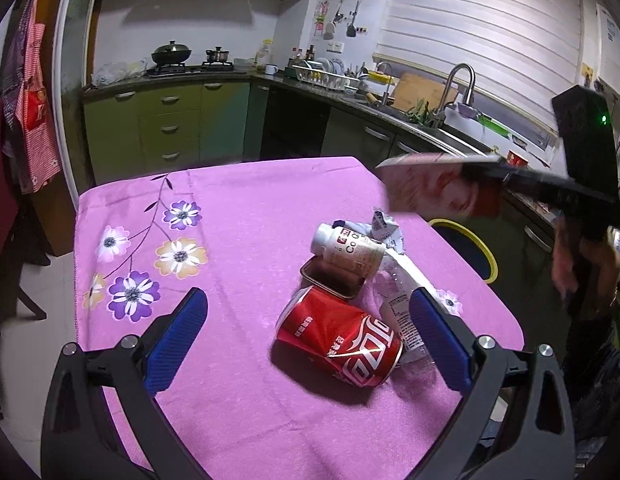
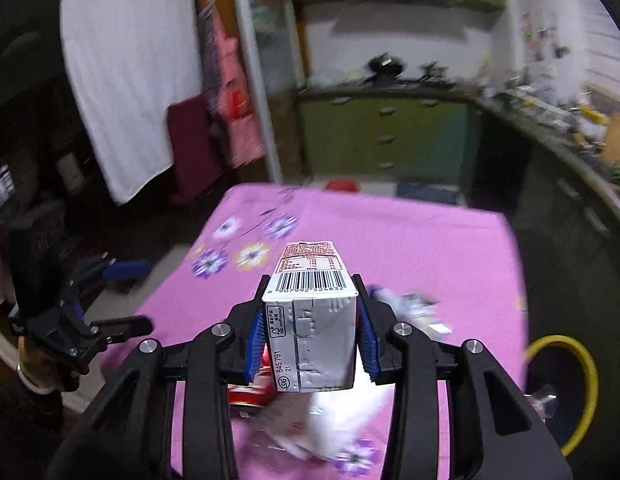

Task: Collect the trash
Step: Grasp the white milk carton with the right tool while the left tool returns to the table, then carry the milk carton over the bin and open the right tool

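A drink carton [image 2: 310,320] with a barcode on its side and an embossed silver base is lifted off the counter, its two long sides pressed by blue pads, blurred in the left wrist view. Below it a dented red cola can [image 1: 341,338] lies on its side on the pink cloth, touching a crushed clear plastic bottle [image 1: 401,304]. Just behind them a white labelled bottle [image 1: 349,248] lies on a shallow brown tin [image 1: 333,280], beside crumpled white packaging [image 1: 383,226].
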